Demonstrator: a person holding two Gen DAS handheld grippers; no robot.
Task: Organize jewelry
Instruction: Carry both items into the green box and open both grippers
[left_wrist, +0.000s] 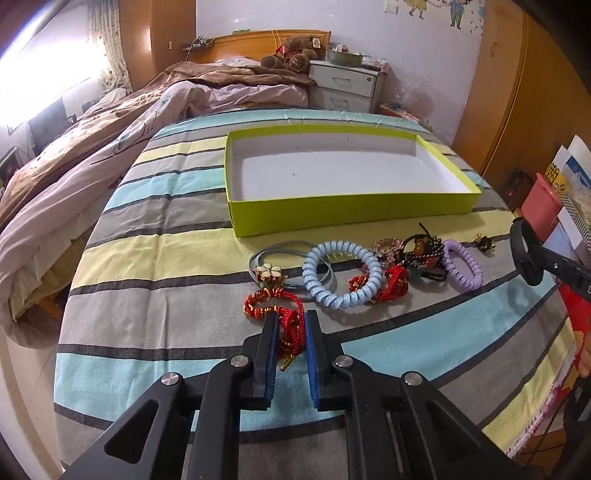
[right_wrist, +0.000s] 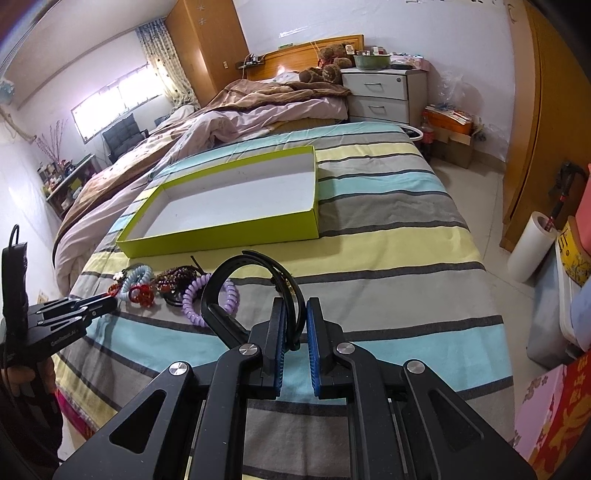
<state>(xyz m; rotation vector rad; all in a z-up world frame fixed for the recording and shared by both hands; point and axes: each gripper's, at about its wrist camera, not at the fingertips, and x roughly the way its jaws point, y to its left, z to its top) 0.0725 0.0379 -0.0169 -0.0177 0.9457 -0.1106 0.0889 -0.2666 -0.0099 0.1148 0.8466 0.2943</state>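
Observation:
On the striped bedspread lies a row of jewelry: a red cord bracelet (left_wrist: 275, 308), a light blue coil band (left_wrist: 341, 275), a grey cord necklace with a white flower charm (left_wrist: 269, 275), another red knotted piece (left_wrist: 391, 284), dark beads (left_wrist: 421, 251) and a purple coil band (left_wrist: 463, 266). My left gripper (left_wrist: 291, 319) is shut on the red cord bracelet. My right gripper (right_wrist: 295, 306) is shut on a black hairband (right_wrist: 236, 280), held above the bed. Beyond the row, an empty lime-green box (left_wrist: 343, 210) lies open.
A crumpled duvet (left_wrist: 92, 147) covers the bed's left side. A white drawer unit (right_wrist: 384, 94) stands by the headboard. Boxes and a paper roll (right_wrist: 530, 245) crowd the floor at the right. The bedspread right of the box (right_wrist: 388, 206) is bare.

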